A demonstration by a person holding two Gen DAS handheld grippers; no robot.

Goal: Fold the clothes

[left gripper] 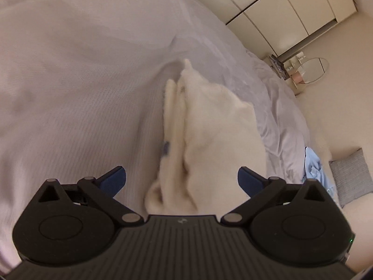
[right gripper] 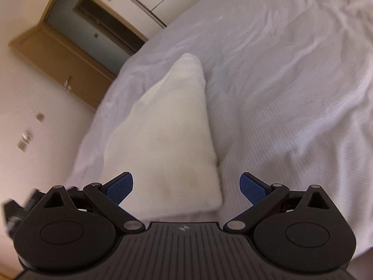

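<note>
Lying on the bed (left gripper: 81, 116), near its edge, is a cream garment (left gripper: 209, 128), folded into a thick stack; the left wrist view is showing its layered edges running away from the camera, with a small dark blue mark (left gripper: 166, 149) on one layer. The left gripper (left gripper: 181, 179) is hovering just over the near end of the garment, its blue fingers (left gripper: 115, 178) standing wide apart, one to each side of the stack and gripping nothing. The picture is blurring a little there, so whether a pad is brushing the cloth I cannot tell.

The right gripper (right gripper: 186, 185) is looking along the same garment (right gripper: 167, 135) from its flat side, where it is showing as a smooth, tapering cream shape on the white sheet (right gripper: 291, 105). Its fingers (right gripper: 253, 189) are also spread wide, the left one over the cloth's near corner and the right one over bare sheet, holding nothing.

Beyond the bed, the left view is taking in pale cupboards (left gripper: 291, 11), a round mirror (left gripper: 313, 70), a light blue cloth (left gripper: 314, 165) at the bed's edge and a grey cushion (left gripper: 349, 175) on the floor. The right view is showing an open wooden door (right gripper: 58, 53) and wall switches (right gripper: 25, 140)
</note>
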